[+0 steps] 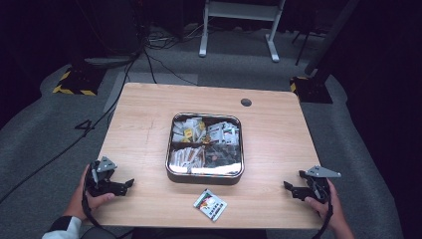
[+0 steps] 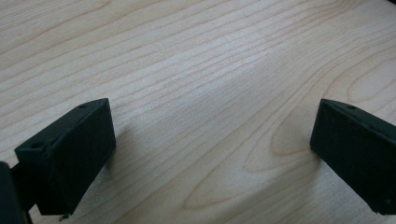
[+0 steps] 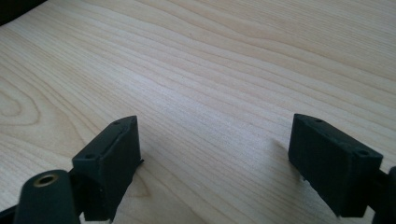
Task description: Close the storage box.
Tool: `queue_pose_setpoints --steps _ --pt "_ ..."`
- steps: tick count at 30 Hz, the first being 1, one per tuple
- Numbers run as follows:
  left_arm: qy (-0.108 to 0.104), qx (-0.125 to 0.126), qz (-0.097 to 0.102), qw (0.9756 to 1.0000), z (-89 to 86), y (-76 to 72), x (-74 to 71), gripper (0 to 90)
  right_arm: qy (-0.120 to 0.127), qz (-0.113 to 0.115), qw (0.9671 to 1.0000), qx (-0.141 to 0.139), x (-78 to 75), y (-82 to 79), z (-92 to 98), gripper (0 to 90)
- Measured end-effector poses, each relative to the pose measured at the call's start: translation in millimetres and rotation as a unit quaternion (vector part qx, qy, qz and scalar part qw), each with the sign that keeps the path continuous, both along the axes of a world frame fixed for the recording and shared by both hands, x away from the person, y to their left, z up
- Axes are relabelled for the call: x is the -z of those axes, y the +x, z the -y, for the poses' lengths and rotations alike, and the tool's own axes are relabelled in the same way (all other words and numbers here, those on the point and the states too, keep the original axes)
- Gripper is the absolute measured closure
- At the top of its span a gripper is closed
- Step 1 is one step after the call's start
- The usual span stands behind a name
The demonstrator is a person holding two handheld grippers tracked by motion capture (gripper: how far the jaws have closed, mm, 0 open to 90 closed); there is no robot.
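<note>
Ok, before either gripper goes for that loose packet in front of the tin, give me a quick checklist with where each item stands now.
1. Left gripper open: ok, jaws wide apart over bare wood.
2. Right gripper open: ok, nothing between its jaws.
3. Packet free to grasp: ok, it lies alone near the table front edge.
4. Packet apart from the tin: ok, a gap shows.
5. Room in the tin's sections: cannot tell, all look filled.

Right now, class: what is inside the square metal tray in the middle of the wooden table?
The square metal tray has four compartments holding small packets, mostly white, some yellow, darker ones at near right. Whatever lies beneath the top packets is covered. One more white packet lies outside on the wooden table.
</note>
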State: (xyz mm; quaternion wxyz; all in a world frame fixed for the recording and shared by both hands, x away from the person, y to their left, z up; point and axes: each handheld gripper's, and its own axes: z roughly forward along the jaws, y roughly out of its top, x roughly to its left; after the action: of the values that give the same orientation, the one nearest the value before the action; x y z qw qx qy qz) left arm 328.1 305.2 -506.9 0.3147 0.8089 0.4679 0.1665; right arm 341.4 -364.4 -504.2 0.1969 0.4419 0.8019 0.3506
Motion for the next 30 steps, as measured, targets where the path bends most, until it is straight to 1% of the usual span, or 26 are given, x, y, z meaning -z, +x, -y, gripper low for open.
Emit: queue_pose_setpoints --steps 9,30 --pt "0.000 -0.001 0.000 1.0000 0.1 0.0 0.0 0.3 0.000 0.000 1.0000 0.010 0.2 0.6 -1.7 15.8" --pt "0.002 0.001 -0.001 1.0000 -0.1 1.1 -0.3 0.3 -0.002 0.000 0.9999 0.012 0.2 1.6 -1.9 14.8"
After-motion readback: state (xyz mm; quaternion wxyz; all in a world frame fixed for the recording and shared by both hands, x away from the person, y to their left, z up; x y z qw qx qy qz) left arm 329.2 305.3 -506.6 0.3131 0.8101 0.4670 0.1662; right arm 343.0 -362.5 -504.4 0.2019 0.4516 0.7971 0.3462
